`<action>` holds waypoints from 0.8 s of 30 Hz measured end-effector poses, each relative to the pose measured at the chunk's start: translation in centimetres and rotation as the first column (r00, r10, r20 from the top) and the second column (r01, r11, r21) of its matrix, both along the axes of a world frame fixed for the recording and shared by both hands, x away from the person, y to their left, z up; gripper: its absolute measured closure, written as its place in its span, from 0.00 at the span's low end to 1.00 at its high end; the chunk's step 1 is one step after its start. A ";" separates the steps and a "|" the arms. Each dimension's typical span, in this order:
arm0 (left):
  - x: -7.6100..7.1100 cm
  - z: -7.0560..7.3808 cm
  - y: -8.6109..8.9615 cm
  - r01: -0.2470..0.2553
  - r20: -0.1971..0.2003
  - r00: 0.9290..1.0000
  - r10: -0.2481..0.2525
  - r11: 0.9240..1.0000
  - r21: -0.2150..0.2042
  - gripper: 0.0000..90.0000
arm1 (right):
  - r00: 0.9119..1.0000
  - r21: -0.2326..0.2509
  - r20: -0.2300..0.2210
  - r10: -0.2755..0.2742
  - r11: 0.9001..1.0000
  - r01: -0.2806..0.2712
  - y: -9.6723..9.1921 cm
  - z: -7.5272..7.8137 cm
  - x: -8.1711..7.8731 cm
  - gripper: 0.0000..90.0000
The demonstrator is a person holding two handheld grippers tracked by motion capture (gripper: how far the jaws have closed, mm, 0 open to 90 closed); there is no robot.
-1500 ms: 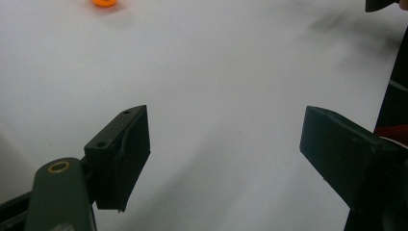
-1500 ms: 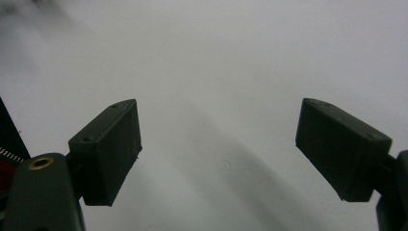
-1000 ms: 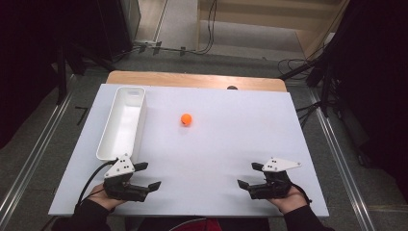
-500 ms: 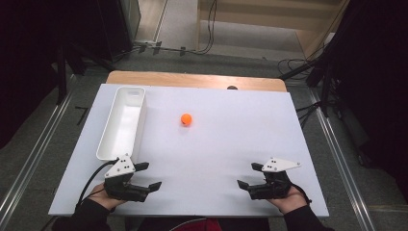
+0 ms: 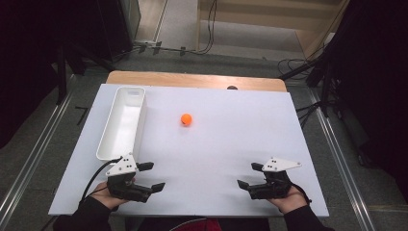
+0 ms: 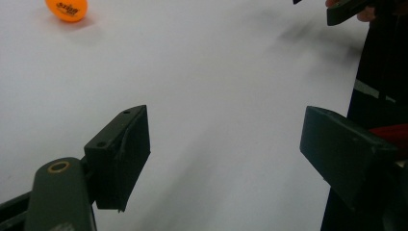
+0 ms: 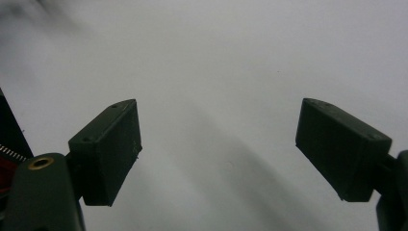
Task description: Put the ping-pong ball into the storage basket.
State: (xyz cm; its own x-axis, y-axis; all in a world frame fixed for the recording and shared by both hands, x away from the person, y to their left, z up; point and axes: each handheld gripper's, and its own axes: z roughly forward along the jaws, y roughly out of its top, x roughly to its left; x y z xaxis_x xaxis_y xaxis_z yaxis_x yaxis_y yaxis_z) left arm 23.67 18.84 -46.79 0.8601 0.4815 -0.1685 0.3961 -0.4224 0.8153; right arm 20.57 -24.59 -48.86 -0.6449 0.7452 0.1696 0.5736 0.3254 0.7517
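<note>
An orange ball [image 5: 186, 119] rests on the white table [image 5: 221, 144] a little left of centre; the left gripper view catches the ball [image 6: 67, 8] at its top left corner. A long white tray [image 5: 122, 122] lies along the table's left side, with nothing visible inside. My left gripper [image 5: 152, 176] sits near the front left edge, jaws wide open, pointing right, nothing between them [image 6: 226, 154]. At the front right, my right gripper [image 5: 250, 175] is open too, pointing left, and holds nothing [image 7: 216, 149].
A wooden strip [image 5: 192, 79] runs along the table's far edge with a small dark spot [image 5: 232, 88] on it. Cables [image 5: 293, 65] and dark stands crowd the floor beyond. The other gripper [image 6: 344, 9] peeks in at the top right of the left gripper view.
</note>
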 end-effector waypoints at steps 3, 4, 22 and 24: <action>0.1 0.3 -0.7 0.006 -0.002 1.000 -0.006 1.000 -0.010 0.20 | 1.000 0.005 0.001 -0.007 1.000 0.007 0.0 0.0 0.0 0.16; 0.2 0.4 -0.9 0.005 0.000 1.000 -0.005 1.000 -0.017 0.20 | 1.000 0.004 0.001 -0.008 1.000 0.008 -0.1 0.0 0.0 0.16; 1.7 1.0 -3.2 -0.084 0.011 0.996 0.084 0.996 -0.009 0.20 | 1.000 0.001 0.000 -0.011 1.000 0.011 -0.1 0.0 -0.1 0.16; 1.9 1.0 -3.4 -0.083 0.008 0.997 0.083 0.997 -0.002 0.20 | 1.000 0.000 0.003 -0.011 1.000 0.011 -0.1 -0.1 0.0 0.16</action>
